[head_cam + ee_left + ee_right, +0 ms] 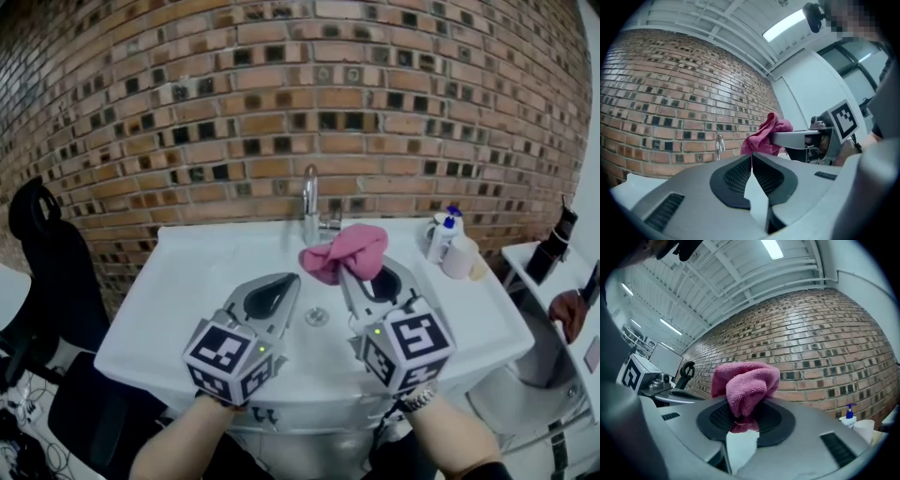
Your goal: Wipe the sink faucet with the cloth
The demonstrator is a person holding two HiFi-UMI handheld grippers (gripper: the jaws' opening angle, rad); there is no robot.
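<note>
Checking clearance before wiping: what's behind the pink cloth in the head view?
The faucet stands behind the cloth's left edge, spout visible above; its foot and the sink ledge there are covered.

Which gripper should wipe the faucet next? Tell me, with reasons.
Right. The right gripper is shut on the pink cloth, which sits close to the faucet. The left gripper is shut and holds nothing.

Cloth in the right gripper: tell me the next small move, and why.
Probably ease the right gripper forward and slightly left until the pink cloth meets the faucet. The jaws are shut on the pink cloth, which bunches out ahead of them, and the faucet stands just beyond it, seemingly not yet touched.
</note>
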